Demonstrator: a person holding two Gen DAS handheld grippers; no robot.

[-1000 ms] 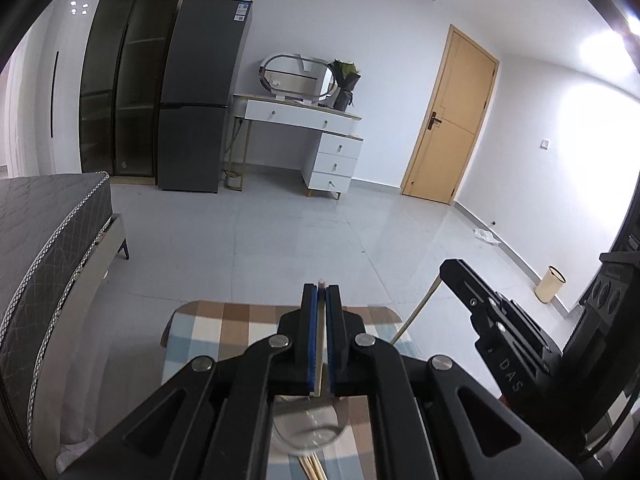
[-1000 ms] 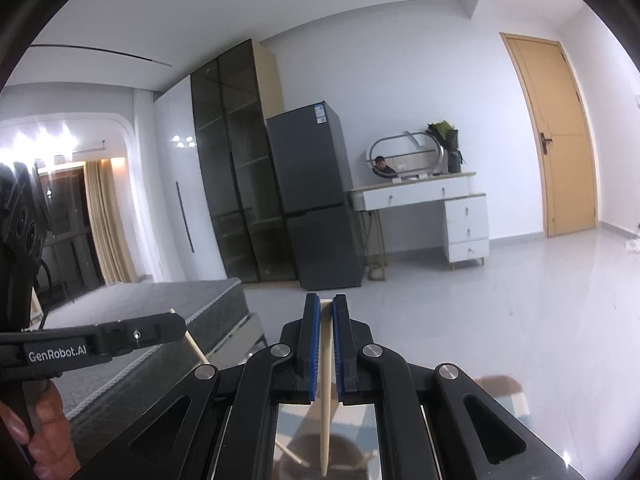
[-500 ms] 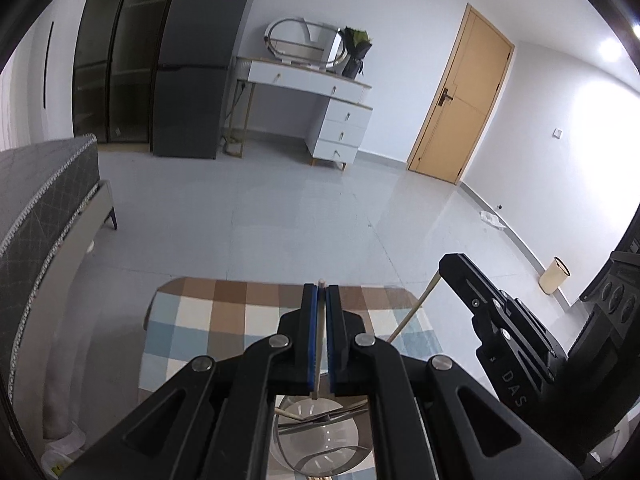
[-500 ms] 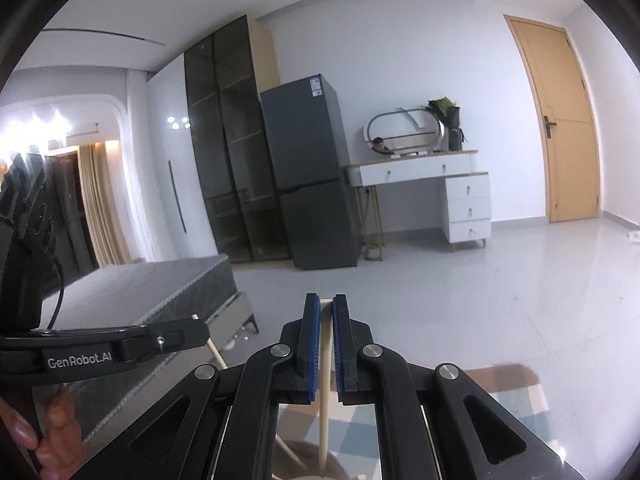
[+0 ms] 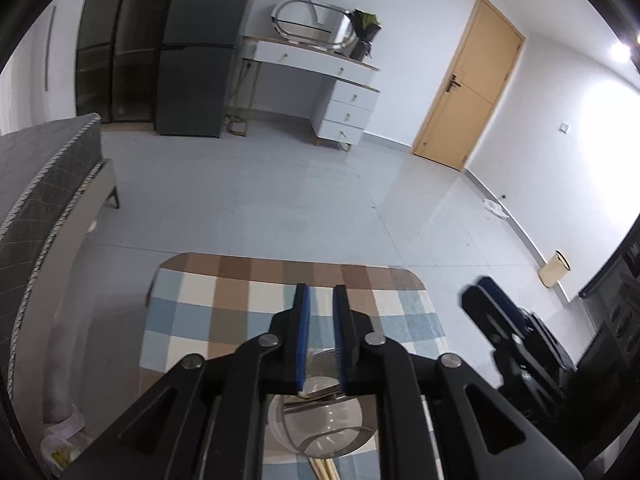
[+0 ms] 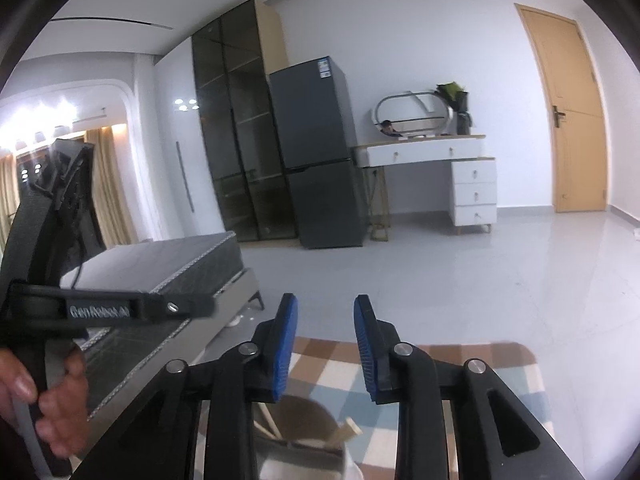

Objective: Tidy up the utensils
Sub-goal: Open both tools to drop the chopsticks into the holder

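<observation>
My left gripper hangs over the checked tablecloth, its jaws having just been opening to a narrow gap with nothing between them. My right gripper has also just been opening, wider, and is empty too. Directly below both sits the clear glass cup; wooden chopsticks lean inside it, their tips poking above the rim, and more sticks lie on the cloth just beside its base. From the right camera I see a hand gripping the left tool close on that side. Beyond the table lie a grey bed, fridge, dresser and door.
</observation>
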